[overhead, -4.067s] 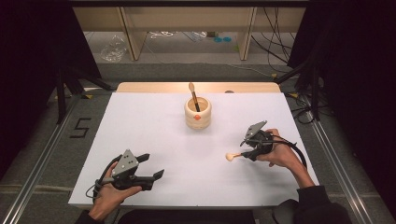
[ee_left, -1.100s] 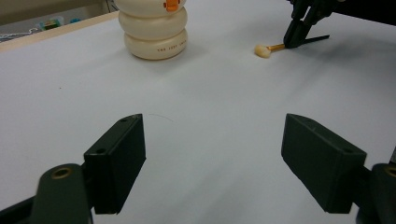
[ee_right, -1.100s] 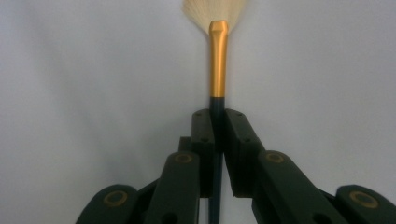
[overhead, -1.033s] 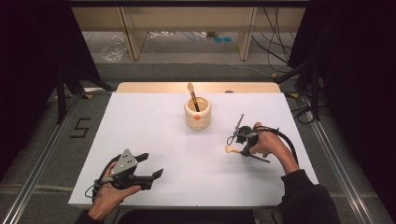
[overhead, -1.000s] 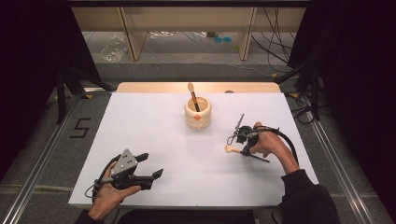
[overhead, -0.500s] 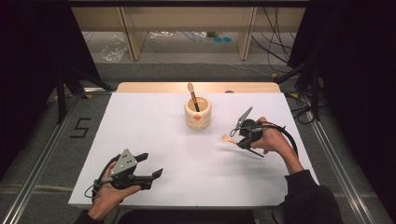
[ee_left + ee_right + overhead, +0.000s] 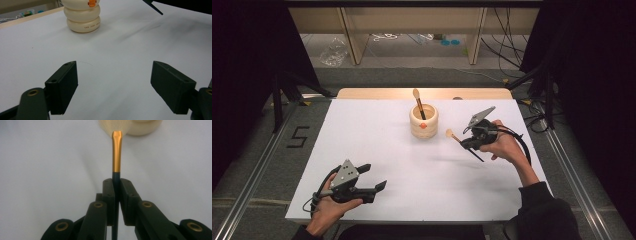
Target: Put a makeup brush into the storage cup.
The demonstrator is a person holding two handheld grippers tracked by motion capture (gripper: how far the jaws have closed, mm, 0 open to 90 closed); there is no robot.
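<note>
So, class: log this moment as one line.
right claw: shut on brush, lifted | left claw: open, idle | holder: one brush inside

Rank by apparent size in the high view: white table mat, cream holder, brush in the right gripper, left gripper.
1. white table mat
2. left gripper
3. cream holder and the brush held in the right gripper: too close to rank; the brush is partly hidden.

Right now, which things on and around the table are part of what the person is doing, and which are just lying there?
Part of the job:
- black-handled makeup brush with gold ferrule, clamped in the right tool
- cream ribbed round holder
- second dark-handled brush standing in that holder

Just lying about:
- left tool, open, holding nothing
- crumpled clear plastic on the floor
- blue items on the floor behind the table
</note>
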